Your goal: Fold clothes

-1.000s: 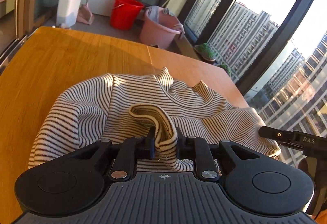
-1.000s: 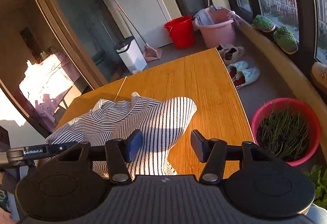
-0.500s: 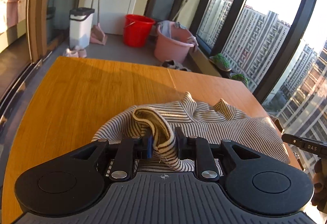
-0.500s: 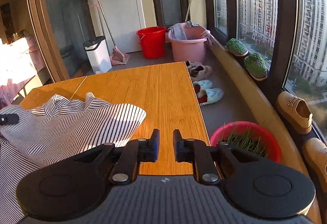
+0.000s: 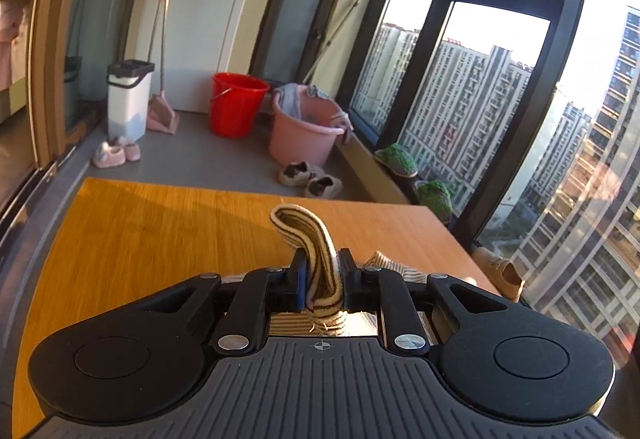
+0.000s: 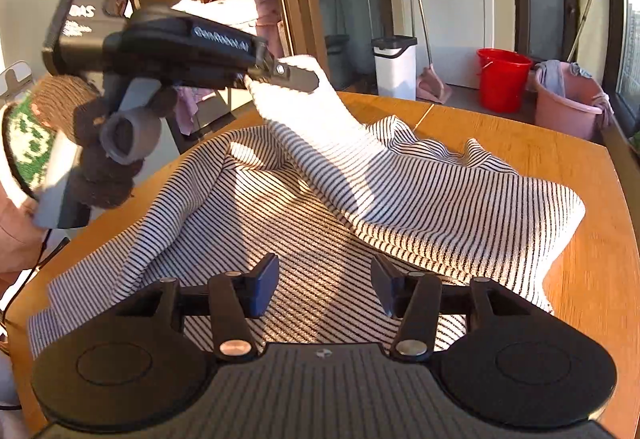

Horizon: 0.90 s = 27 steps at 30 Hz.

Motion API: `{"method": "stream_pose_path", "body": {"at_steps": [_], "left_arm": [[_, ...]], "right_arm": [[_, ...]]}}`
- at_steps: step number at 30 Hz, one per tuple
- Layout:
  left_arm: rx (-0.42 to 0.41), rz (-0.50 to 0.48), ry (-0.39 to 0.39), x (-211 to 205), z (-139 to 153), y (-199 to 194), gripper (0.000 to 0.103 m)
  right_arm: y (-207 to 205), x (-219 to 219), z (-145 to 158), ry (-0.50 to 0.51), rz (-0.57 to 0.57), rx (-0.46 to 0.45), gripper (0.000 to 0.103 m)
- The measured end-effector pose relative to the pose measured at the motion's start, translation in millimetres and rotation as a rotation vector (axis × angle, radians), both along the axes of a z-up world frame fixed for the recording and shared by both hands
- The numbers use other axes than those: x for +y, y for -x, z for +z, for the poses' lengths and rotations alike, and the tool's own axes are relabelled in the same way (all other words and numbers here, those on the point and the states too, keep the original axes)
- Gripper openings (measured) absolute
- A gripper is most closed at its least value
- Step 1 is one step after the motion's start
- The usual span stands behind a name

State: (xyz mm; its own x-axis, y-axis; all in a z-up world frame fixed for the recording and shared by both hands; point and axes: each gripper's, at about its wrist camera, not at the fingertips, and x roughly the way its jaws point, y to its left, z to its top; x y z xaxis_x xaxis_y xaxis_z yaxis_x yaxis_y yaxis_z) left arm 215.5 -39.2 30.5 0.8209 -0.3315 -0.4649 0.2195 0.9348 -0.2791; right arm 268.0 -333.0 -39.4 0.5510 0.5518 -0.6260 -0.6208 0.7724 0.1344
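Observation:
A black-and-white striped garment [image 6: 440, 191] lies rumpled on the wooden table [image 6: 560, 127]. My left gripper [image 5: 322, 267] is shut on a narrow end of that striped garment [image 5: 310, 235], which curls up above the jaws. In the right wrist view the left gripper [image 6: 296, 77] hangs at the upper left, well above the table. It holds a sunlit sleeve-like part that rises from the pile. My right gripper [image 6: 325, 271] hovers low over the near part of the cloth. Its jaws are opening, and nothing is pinched between them.
A gloved hand [image 6: 108, 159] holds the left gripper. Beyond the table's far edge stand a red bucket [image 5: 236, 105], a pink basin [image 5: 306, 131] and a white bin [image 5: 128, 99]. Slippers [image 5: 310, 179] lie on the floor. Tall windows [image 5: 480, 99] run along the right.
The left gripper has risen with the striped end, so most of the garment has dropped out of its view. The right gripper swung left over the garment, closed, then opened.

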Motion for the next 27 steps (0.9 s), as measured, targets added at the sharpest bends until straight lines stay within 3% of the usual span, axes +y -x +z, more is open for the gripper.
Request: {"method": "stream_pose_path", "body": {"at_steps": [2,5,6,10,14,15,17,19,21,22,24,27], "left_arm": [[-0.074,-0.032,0.005,-4.4,20.7,9.4,0.018],[-0.149,-0.069,0.008,-12.9,38.1,18.5,0.018],[-0.141,-0.078,0.005,-16.3,35.7,16.7,0.018],[0.006,-0.056,-0.063,-23.9,-8.5,-6.8,0.018],[0.214,0.024,-0.108,-4.0,-65.3,-33.0,0.019],[0.216,0.024,-0.098,3.2,-65.7,-30.6,0.018],[0.216,0.023,-0.077,17.6,-65.6,-25.2,0.02],[0.202,0.023,-0.063,28.5,-59.5,-18.4,0.028],[0.164,0.01,-0.05,31.8,-44.7,-11.6,0.047],[0.148,-0.005,-0.039,32.4,-37.6,-9.0,0.049],[0.159,-0.049,-0.01,22.6,-33.3,-9.4,0.058],[0.24,-0.091,-0.02,-4.9,-51.3,-17.6,0.064]], "right_arm": [[-8.2,-4.0,-5.6,0.021,-0.1,-0.007,0.056],[-6.3,-20.4,-6.1,0.12,-0.253,-0.146,0.055],[-4.2,-25.9,-5.1,0.133,-0.275,-0.171,0.055],[5.0,-41.1,-6.8,0.169,-0.286,-0.165,0.056],[23.5,-46.1,-9.3,0.194,-0.203,-0.158,0.071],[29.4,-48.4,-7.5,0.197,-0.176,-0.157,0.077],[39.4,-53.9,-3.6,0.195,-0.125,-0.15,0.078],[47.7,-63.5,4.4,0.158,-0.076,-0.129,0.078],[57.1,-73.0,17.2,0.089,-0.047,-0.127,0.078],[57.4,-77.1,24.7,0.053,-0.05,-0.135,0.076],[52.1,-84.3,34.8,0.006,-0.097,-0.153,0.068],[37.7,-89.6,39.5,-0.03,-0.175,-0.161,0.068]]}}
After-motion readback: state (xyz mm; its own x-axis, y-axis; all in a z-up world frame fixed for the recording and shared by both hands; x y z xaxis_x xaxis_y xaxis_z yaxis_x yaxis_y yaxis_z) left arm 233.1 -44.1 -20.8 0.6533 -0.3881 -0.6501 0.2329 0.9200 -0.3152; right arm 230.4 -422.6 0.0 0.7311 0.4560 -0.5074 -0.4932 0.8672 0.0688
